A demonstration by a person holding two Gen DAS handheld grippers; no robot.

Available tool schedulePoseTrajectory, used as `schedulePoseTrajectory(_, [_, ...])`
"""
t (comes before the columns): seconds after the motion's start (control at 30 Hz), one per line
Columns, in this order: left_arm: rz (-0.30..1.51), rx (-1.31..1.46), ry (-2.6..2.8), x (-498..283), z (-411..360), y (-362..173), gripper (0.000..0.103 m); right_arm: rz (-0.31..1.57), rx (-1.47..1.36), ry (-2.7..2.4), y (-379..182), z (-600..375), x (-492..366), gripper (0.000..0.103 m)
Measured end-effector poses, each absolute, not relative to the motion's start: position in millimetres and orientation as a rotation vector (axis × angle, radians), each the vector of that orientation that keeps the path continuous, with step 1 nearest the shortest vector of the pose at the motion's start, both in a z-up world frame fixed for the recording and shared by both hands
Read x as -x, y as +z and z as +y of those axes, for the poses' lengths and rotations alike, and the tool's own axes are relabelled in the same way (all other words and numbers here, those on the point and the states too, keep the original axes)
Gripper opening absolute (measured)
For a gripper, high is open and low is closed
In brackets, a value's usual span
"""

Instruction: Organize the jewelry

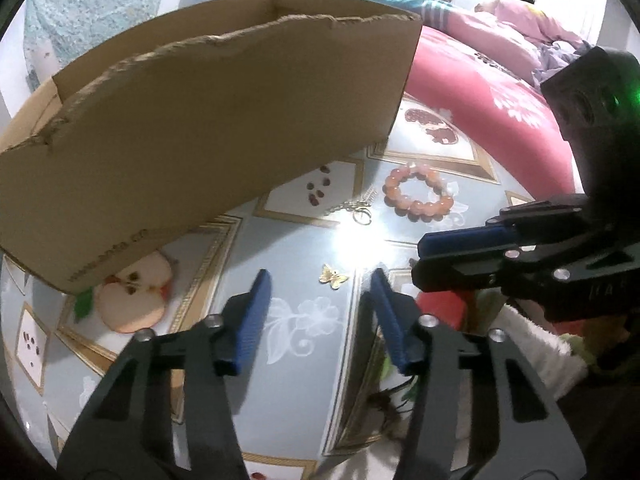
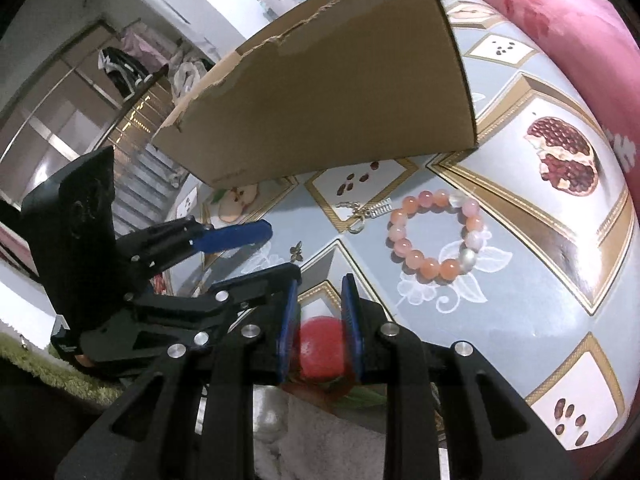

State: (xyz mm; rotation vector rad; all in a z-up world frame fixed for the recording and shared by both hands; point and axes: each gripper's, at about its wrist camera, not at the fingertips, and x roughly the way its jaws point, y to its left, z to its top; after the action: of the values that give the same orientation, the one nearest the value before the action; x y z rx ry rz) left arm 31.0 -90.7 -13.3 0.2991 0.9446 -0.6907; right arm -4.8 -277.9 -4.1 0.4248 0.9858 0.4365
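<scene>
Jewelry: butterfly charm (image 1: 334, 276), silver chain (image 1: 356, 206) and bead bracelet (image 1: 418, 192) lie loose on the tablecloth (image 1: 304, 360), near the cardboard box (image 1: 224, 120).
Left gripper (image 1: 320, 284): fingers apart, empty, just short of the charm.
Right gripper (image 2: 318, 292): fingers narrowly parted, holding nothing.
Advice: straddle the flat charm squarely, pinch low.

I see a fruit-patterned tablecloth (image 1: 312, 240) glaring under overhead light, a pink bedspread (image 1: 480, 96) beyond with someone lying there (image 1: 520, 12), and a wardrobe (image 2: 72, 120).
</scene>
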Motion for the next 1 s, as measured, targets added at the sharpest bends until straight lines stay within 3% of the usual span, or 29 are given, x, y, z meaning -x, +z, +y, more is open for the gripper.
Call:
schedulePoseTrajectory(0.2, [0.935,-0.339,-0.663,-30,-100,-17,0.032,0.980,-0.436,0.437,-6,-282,7,0.023])
schedulePoseTrajectory(0.47, [0.931,-0.377,-0.651,-30,-104,-15,0.026,0.972,-0.434,0.438,-7,-281,8,0.023])
schedulePoseTrajectory(0.67, [0.930,-0.380,-0.662,-28,-109,-15,0.013,0.968,-0.435,0.437,-7,-281,8,0.023])
schedulePoseTrajectory(1.0, [0.938,-0.355,-0.670,-29,-107,-15,0.012,0.954,-0.423,0.424,-2,-284,8,0.023])
